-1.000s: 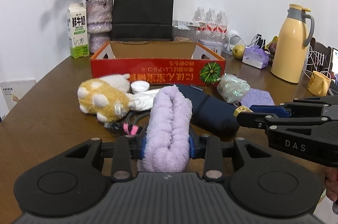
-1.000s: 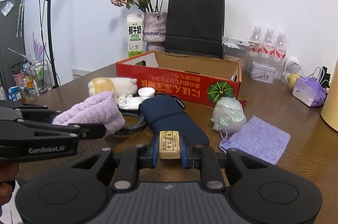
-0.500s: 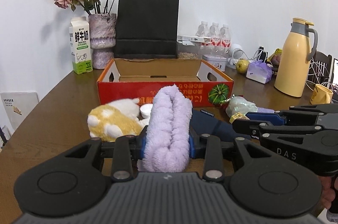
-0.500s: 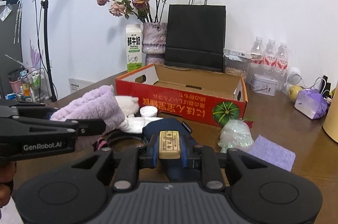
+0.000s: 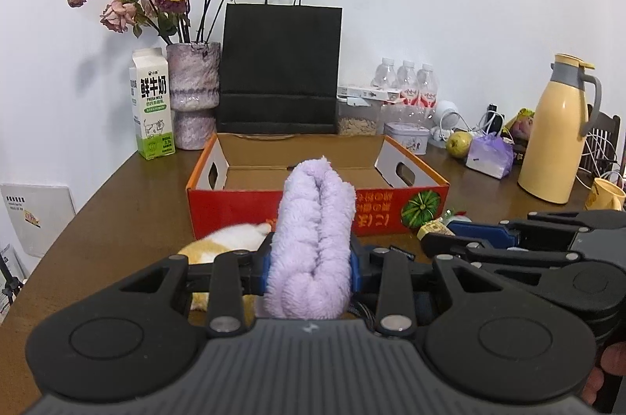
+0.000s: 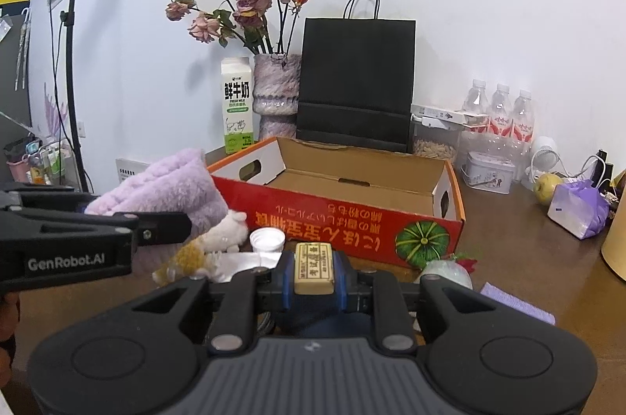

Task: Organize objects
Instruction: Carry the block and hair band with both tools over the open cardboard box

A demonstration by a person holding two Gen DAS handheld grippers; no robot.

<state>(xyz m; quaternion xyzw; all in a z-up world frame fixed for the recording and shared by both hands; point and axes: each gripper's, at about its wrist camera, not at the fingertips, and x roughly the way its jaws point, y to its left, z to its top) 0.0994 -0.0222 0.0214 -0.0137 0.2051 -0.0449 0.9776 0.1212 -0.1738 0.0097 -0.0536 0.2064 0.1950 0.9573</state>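
Both hands have risen toward the red box (image 5: 317,209), mid-frame, its long axis crosswise. Left claw (image 5: 311,264) stays clenched on the lilac towel (image 5: 313,239); right claw (image 6: 313,276) grips a small tan block (image 6: 313,268). Box lies straight ahead, neither hand clearly nearer.

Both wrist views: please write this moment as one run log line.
left tongs: shut on purple towel | right tongs: shut on yellow block | red box: empty, ahead
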